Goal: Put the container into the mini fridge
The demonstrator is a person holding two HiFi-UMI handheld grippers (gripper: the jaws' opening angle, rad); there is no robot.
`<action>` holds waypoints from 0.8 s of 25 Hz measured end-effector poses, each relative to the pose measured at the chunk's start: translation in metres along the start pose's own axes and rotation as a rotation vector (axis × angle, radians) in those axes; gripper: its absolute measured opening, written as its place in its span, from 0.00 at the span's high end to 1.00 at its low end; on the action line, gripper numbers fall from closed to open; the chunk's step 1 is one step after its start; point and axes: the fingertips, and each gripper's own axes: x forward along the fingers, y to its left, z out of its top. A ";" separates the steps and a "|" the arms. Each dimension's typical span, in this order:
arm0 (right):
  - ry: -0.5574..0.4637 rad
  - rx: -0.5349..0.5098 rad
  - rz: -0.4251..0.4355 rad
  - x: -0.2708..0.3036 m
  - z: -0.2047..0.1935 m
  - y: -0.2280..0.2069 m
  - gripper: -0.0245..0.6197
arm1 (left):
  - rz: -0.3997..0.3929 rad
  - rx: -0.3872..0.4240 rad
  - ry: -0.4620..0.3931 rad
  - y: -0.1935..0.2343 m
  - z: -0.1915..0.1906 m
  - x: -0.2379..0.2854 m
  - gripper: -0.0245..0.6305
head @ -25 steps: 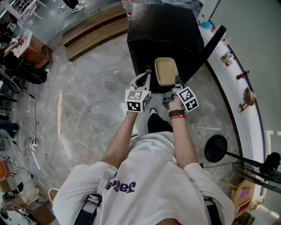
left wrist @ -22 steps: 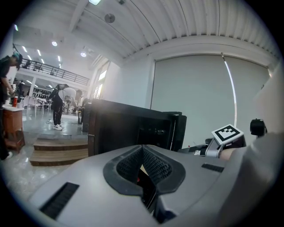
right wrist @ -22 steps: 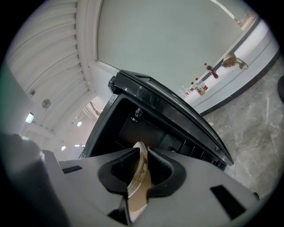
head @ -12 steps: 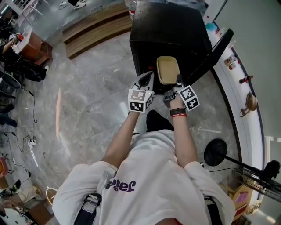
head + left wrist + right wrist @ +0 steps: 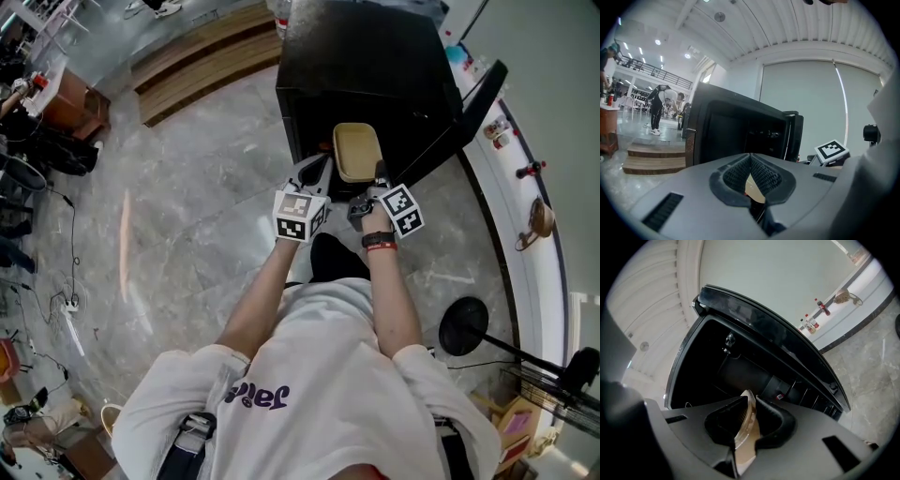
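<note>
Both near corners of the tan container [image 5: 357, 151] are pinched: the left gripper [image 5: 322, 171] is closed on its left edge, the right gripper [image 5: 380, 175] on its right. It hangs just before the black mini fridge [image 5: 366, 66], whose door [image 5: 472, 98] stands open rightward.

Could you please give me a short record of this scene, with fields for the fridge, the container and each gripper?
mini fridge: black, standing on the floor
door: open, swung to the right in the head view
container: tan, shallow, held in front of the mini fridge
left gripper: shut on the container's edge
right gripper: shut on the container's edge
</note>
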 end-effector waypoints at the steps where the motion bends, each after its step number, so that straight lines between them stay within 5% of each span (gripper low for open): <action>1: -0.001 0.003 -0.002 0.002 -0.002 -0.002 0.86 | -0.005 0.002 0.000 0.001 0.000 0.001 0.93; 20: -0.006 -0.006 -0.007 0.071 -0.023 -0.039 0.86 | 0.017 0.000 0.036 0.032 -0.048 0.038 0.93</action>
